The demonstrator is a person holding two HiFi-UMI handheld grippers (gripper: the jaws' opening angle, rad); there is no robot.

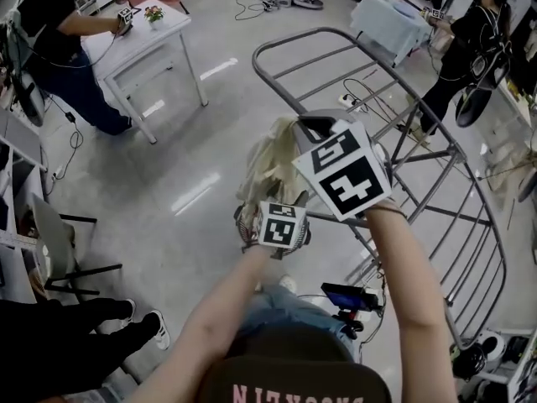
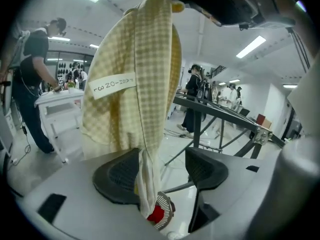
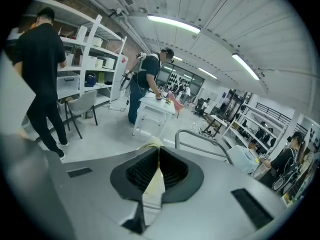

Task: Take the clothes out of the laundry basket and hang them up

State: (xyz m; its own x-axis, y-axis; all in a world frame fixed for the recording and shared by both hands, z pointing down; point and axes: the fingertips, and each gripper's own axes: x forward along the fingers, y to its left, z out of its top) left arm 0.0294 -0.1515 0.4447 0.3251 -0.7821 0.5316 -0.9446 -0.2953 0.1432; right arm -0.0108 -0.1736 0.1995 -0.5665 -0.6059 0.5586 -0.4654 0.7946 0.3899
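Cloth [image 2: 135,84] hangs pinched in right tool [image 3: 157,156]; left tool [image 2: 165,171] parted around it; basket [image 2: 168,208] holds something red [image 2: 155,215].

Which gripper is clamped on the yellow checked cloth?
The right gripper: jaws shut on the cloth. The left gripper is open, cloth hanging between its jaws.

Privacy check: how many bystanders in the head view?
3: one person at the white table, upper left; second person, upper right; legs only, lower left. Others may be hidden.
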